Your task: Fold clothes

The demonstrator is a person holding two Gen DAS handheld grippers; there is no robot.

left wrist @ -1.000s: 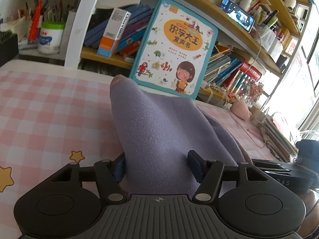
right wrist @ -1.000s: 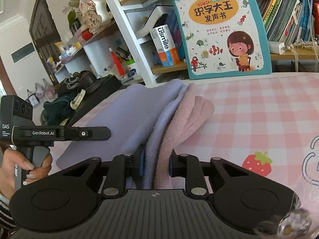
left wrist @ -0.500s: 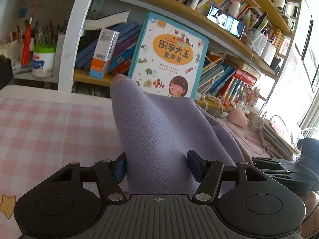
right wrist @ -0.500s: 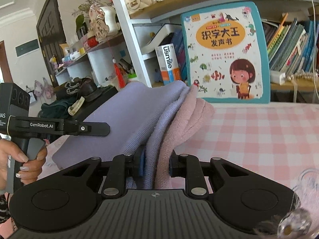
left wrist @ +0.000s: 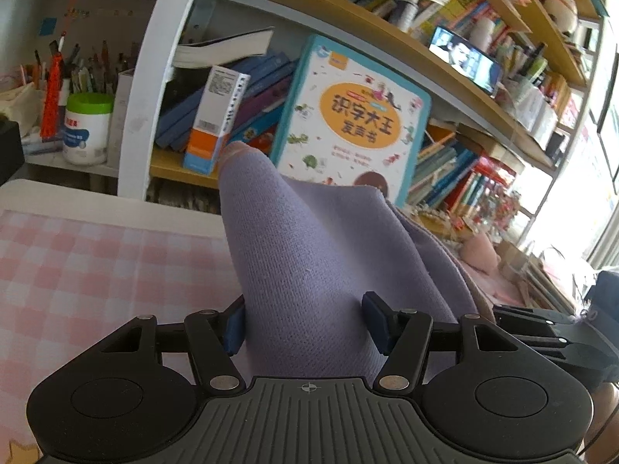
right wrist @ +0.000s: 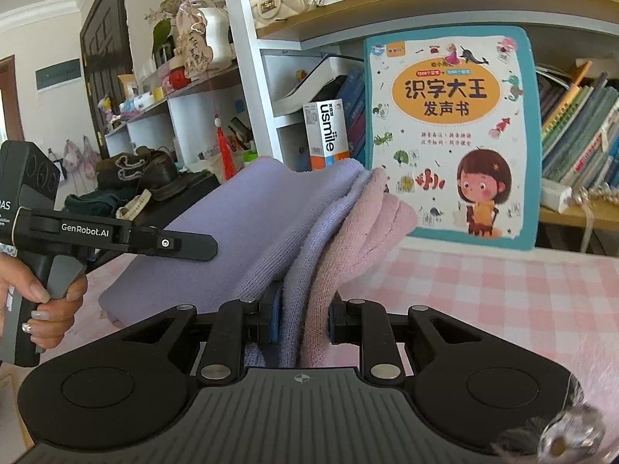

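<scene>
The folded garment (right wrist: 271, 228), lilac outside with pink layers within, hangs lifted between my two claws, in front of the picture book (right wrist: 452, 131) and above the checked tablecloth (right wrist: 503, 301). My right gripper (right wrist: 301, 323) is clamped narrow on its bunched edge; my left gripper (left wrist: 305, 324) has cloth filling a wider gap between its fingers, apparently held. The garment's long axis runs claw to claw, parallel to the book's face, so I judge both hands equally placed to lower it toward the book.
</scene>
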